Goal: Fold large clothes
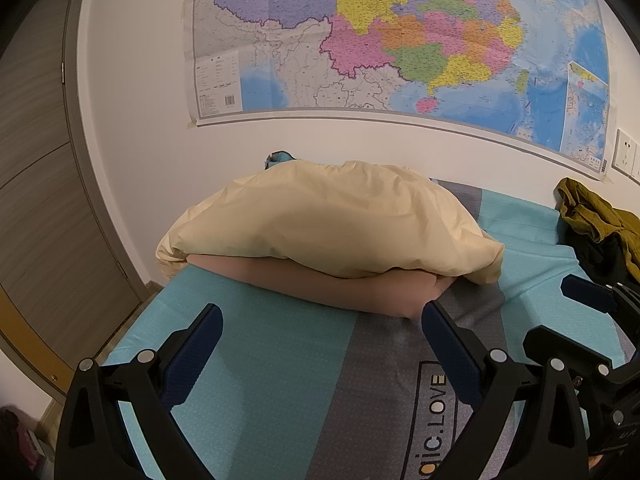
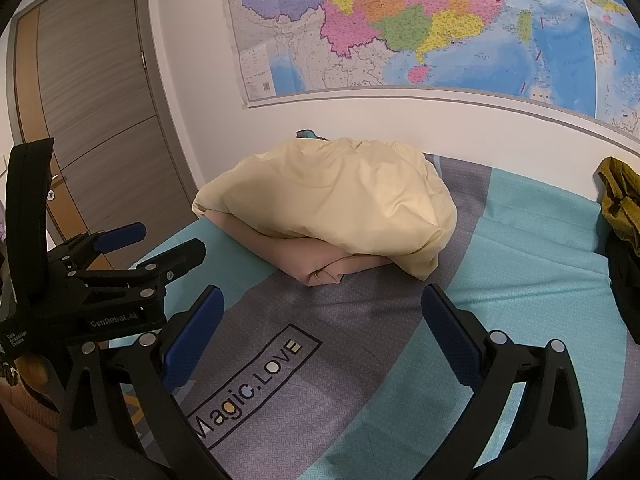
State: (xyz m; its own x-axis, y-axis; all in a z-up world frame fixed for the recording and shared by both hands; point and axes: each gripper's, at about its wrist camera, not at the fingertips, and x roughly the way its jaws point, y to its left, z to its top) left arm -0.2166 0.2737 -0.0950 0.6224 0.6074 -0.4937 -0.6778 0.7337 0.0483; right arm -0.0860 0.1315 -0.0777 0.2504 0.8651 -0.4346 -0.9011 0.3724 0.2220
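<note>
A pale yellow garment (image 1: 328,220) lies bunched on top of a folded beige-pink garment (image 1: 352,292) at the far middle of the bed; both also show in the right wrist view as the yellow garment (image 2: 336,196) over the beige one (image 2: 320,264). My left gripper (image 1: 320,324) stands open just short of the stack, nothing between its fingers. My right gripper (image 2: 322,304) is open too, a little further back and empty. In the right wrist view the left gripper (image 2: 148,248) shows at the left, jaws apart.
The bed sheet (image 2: 520,320) is teal and grey with a "Magic.LOVE" print (image 2: 248,388). An olive and black clothes heap (image 1: 596,224) lies at the right edge. A map (image 1: 400,40) hangs on the wall behind; a door (image 2: 92,92) stands at left.
</note>
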